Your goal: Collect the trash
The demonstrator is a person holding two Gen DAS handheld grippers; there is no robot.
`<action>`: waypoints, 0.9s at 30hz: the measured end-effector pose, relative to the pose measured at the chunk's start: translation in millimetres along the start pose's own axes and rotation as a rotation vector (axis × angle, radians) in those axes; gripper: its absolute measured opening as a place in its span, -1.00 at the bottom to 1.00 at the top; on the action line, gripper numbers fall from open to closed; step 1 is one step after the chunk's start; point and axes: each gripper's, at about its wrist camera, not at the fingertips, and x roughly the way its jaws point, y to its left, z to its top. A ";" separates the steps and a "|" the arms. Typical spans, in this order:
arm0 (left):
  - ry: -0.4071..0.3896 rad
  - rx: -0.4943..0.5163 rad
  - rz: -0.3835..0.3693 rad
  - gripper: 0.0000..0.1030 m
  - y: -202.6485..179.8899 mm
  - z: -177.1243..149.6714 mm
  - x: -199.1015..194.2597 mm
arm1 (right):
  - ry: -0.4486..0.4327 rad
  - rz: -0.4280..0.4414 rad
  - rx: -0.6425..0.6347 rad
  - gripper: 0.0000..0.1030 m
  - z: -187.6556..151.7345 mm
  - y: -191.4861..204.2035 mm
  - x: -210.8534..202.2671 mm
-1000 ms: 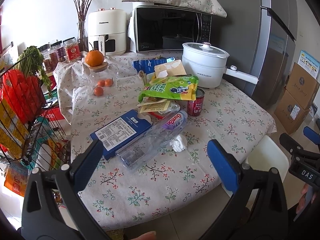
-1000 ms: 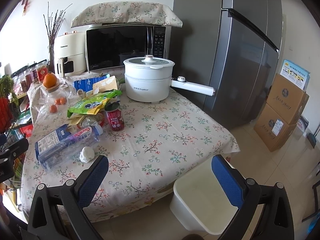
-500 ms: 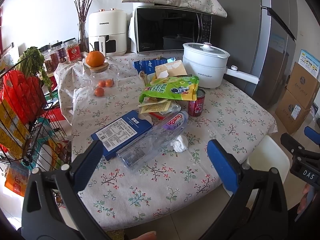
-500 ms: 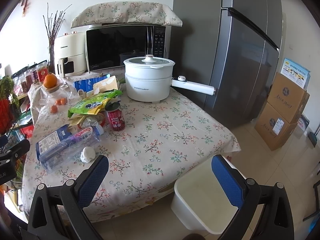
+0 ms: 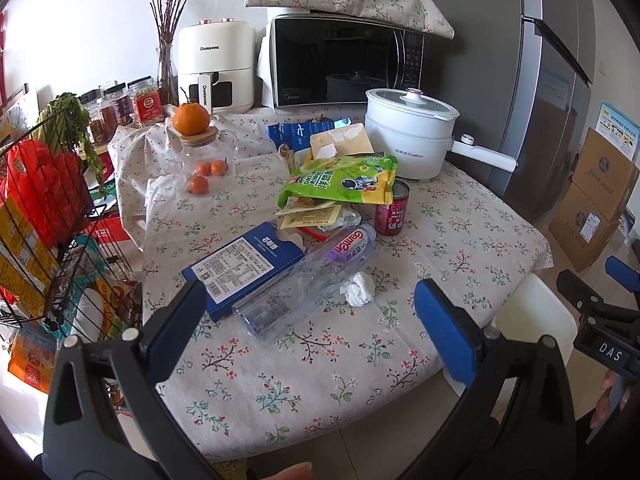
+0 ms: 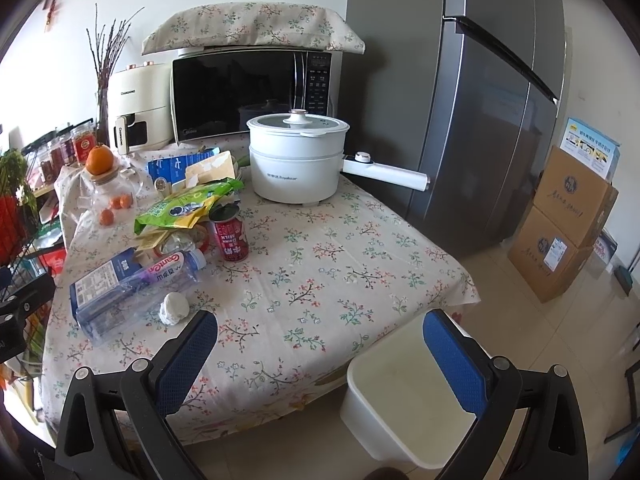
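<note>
Both grippers, left (image 5: 310, 320) and right (image 6: 320, 344), spread wide, gripping nothing, held off table's (image 6: 360, 248) near edge. Bottle (image 5: 304, 284), carton (image 5: 244, 264), tissue (image 5: 358, 289) near left edge; bin (image 6: 408, 392) below near-right corner.

You see the plastic bottle (image 5: 308, 280) lying on the table (image 5: 460, 240), the carton (image 5: 244, 264) just left of it, the crumpled tissue (image 5: 357, 289) right, the can (image 5: 392, 209) behind, the bin (image 6: 408, 392) below the table edge
</note>
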 end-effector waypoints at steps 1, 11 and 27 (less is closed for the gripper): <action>-0.001 -0.001 -0.001 1.00 0.1 -0.2 -0.2 | 0.000 0.000 0.000 1.00 -0.1 0.0 -0.1; -0.003 -0.001 0.000 1.00 0.1 -0.6 -0.8 | 0.001 -0.002 0.000 1.00 -0.6 -0.5 0.1; -0.004 -0.006 -0.010 1.00 1.4 -1.1 -0.6 | -0.003 0.000 0.001 1.00 -1.2 -2.4 1.2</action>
